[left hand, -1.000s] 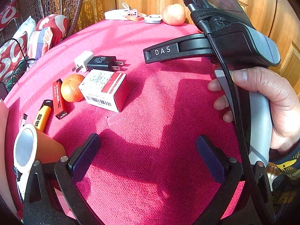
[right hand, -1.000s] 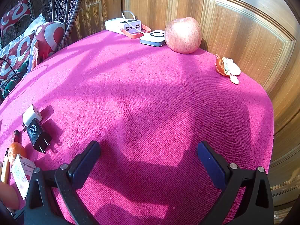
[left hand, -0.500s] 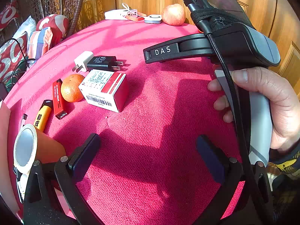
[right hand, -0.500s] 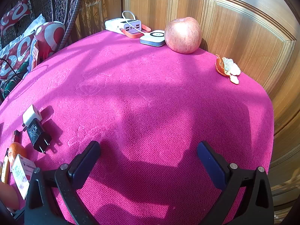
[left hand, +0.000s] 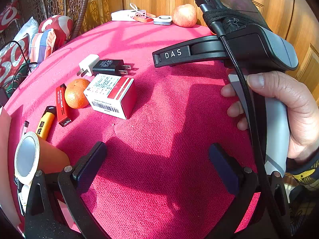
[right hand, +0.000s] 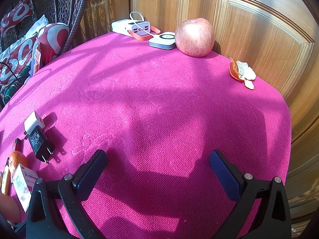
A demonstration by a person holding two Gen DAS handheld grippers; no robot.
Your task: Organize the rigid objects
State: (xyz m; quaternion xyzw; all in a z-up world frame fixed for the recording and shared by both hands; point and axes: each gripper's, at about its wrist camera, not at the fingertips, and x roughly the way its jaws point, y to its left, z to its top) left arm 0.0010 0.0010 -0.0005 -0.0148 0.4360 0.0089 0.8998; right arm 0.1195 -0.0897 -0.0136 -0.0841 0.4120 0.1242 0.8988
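Tools (left hand: 157, 165) (right hand: 157, 169) wide open, empty — above tablecloth (right hand: 159, 103).

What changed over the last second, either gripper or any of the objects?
Nothing visibly changed. Both the left gripper and the right gripper are open and empty above the red cloth, and the box, chargers and apple lie where they were.

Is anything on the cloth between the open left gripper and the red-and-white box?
Nothing visible: only bare pink cloth lies between the left gripper and the box. The orange touches the box's far-left side, off that line.
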